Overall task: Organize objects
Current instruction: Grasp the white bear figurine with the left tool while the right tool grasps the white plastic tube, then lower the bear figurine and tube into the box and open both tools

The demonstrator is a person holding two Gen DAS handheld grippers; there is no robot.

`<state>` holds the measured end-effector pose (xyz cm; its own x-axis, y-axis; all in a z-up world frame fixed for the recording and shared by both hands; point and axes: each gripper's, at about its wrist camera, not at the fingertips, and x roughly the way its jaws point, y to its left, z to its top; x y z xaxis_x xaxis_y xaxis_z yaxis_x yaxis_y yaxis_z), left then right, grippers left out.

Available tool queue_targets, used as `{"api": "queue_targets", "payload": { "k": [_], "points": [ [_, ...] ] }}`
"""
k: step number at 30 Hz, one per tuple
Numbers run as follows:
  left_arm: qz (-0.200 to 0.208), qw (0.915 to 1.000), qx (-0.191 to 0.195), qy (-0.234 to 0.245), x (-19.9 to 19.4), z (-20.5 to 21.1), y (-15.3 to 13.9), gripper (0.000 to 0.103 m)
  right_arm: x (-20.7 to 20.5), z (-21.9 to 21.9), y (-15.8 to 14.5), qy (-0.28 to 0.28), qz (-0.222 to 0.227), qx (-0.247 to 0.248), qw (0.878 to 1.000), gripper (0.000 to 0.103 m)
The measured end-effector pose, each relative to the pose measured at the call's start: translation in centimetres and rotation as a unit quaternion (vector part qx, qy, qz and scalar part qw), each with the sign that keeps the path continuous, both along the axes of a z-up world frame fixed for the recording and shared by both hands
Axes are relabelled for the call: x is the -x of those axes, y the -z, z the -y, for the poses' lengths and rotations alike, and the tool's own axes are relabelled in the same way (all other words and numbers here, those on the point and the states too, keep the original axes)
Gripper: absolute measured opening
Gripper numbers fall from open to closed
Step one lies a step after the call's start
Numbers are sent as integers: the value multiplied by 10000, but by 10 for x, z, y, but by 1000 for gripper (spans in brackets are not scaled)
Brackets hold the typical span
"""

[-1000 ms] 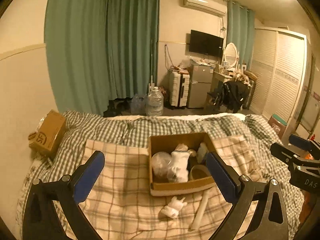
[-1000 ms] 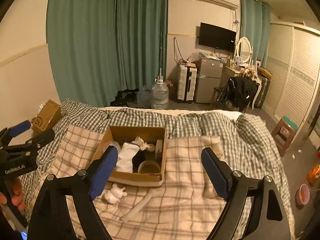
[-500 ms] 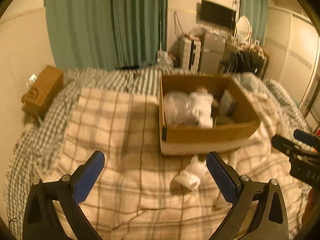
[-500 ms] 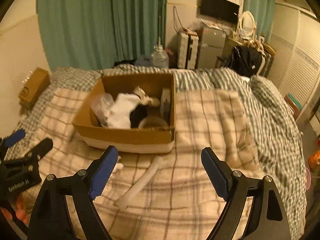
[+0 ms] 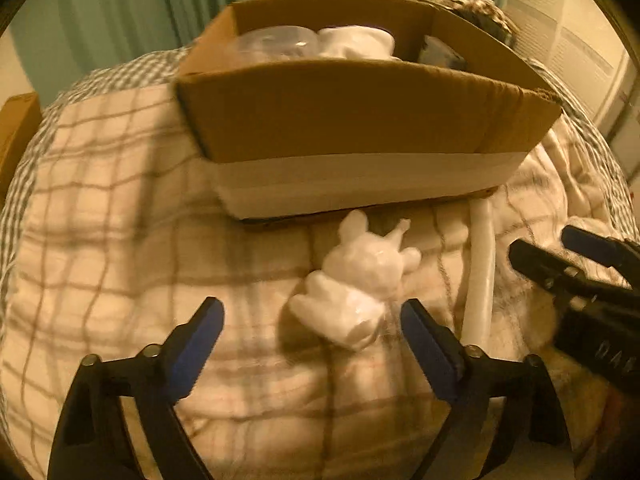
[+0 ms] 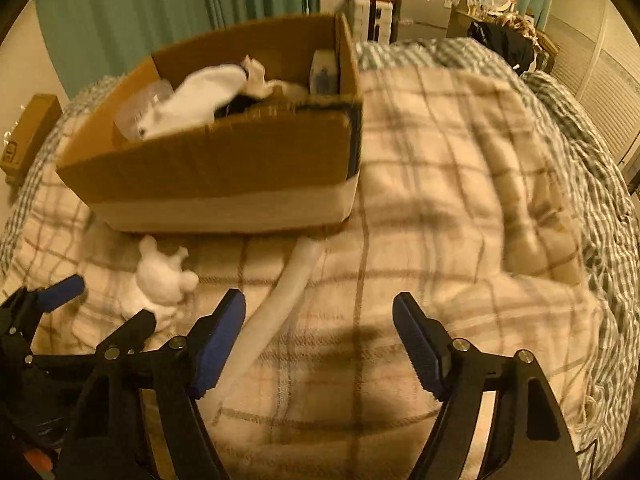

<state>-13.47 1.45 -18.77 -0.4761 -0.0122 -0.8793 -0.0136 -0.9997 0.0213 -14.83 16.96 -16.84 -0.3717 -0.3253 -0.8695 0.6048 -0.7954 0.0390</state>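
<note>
While both our grippers hover low over the bed [image 6: 460, 184], the white figurine [image 5: 356, 280] lies on its side on the plaid blanket [image 5: 120, 220], just in front of the box [image 5: 360, 120]. Its long axis runs diagonally, ears toward the box and base toward our left gripper [image 5: 312, 332], whose jaws stand wide apart with nothing between them but the figurine's near end. Just right of it lies a white tube [image 6: 276, 312], its length running from the box's front wall back toward us, its near end beside the left finger of our right gripper [image 6: 320, 332]; those jaws are also spread and empty. The box holds a clear plastic container [image 5: 276, 42], white cloth [image 6: 200, 92] and a small carton [image 6: 323, 72] against its right wall.
</note>
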Motion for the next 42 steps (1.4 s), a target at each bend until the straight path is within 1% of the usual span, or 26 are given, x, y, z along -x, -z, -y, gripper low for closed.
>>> {"api": "queue_targets", "payload": {
  "k": [1,2,4,5,6,8,10,15,18,22,25,26,27,28,30,31,33,34,36,38,42],
  "points": [
    [33,10000,-26,82,3,-3,3,86,0,1,4,-22,26,-34,10000,72],
    [78,9999,-44,137,5,-5,5,77,0,3,5,-36,41,-47,10000,72],
    [344,9988,-135,325,11,-11,16,61,0,3,8,-38,59,-56,10000,72],
    [421,9984,-128,366,12,-13,20,55,0,3,8,-29,66,-51,10000,72],
    [465,9980,-170,400,11,-13,21,55,1,2,8,-17,81,-46,10000,72],
    [390,9979,-346,394,6,-10,17,55,1,2,11,-2,124,-60,9999,72],
    [284,9983,-436,280,0,-5,11,55,1,3,14,-34,177,-92,9998,72],
    [7,9972,-741,-85,-23,14,-11,55,-6,13,20,-335,278,-250,9987,71],
    [-53,9967,-763,-287,-32,22,-19,55,-11,23,25,-470,327,-347,9978,67],
    [-41,9964,-731,-416,-29,34,-19,55,-6,37,34,-362,435,-459,9973,67],
    [7,9964,-715,-459,-28,29,-15,55,-5,44,40,-356,457,-593,9966,67],
    [19,9963,-711,-474,-27,33,-15,55,-7,46,41,-391,403,-649,9963,64],
    [22,9962,-715,-490,-26,34,-16,55,-9,47,41,-423,329,-716,9960,56],
    [22,9962,-711,-510,-25,34,-18,55,-12,49,42,-464,255,-806,9953,52],
    [21,9959,-707,-558,-28,35,-19,55,-19,53,44,-592,130,-989,9932,35],
    [27,9957,-724,-574,-30,36,-20,55,-22,54,44,-628,97,-1011,9928,33],
    [30,9951,-771,-616,-36,39,-24,55,-25,51,41,-635,30,-959,9934,22],
    [21,9949,-794,-628,-38,40,-26,55,-26,47,38,-625,43,-876,9942,20],
    [-2,9944,-823,-655,-44,42,-32,55,-27,41,31,-611,106,-716,9955,13],
    [-25,9942,-828,-681,-48,44,-38,55,-30,31,20,-591,127,-495,9969,12],
    [-94,9943,-790,-708,-58,44,-53,55,-39,16,-8,-607,12,-103,9981,11]
  ]
}}
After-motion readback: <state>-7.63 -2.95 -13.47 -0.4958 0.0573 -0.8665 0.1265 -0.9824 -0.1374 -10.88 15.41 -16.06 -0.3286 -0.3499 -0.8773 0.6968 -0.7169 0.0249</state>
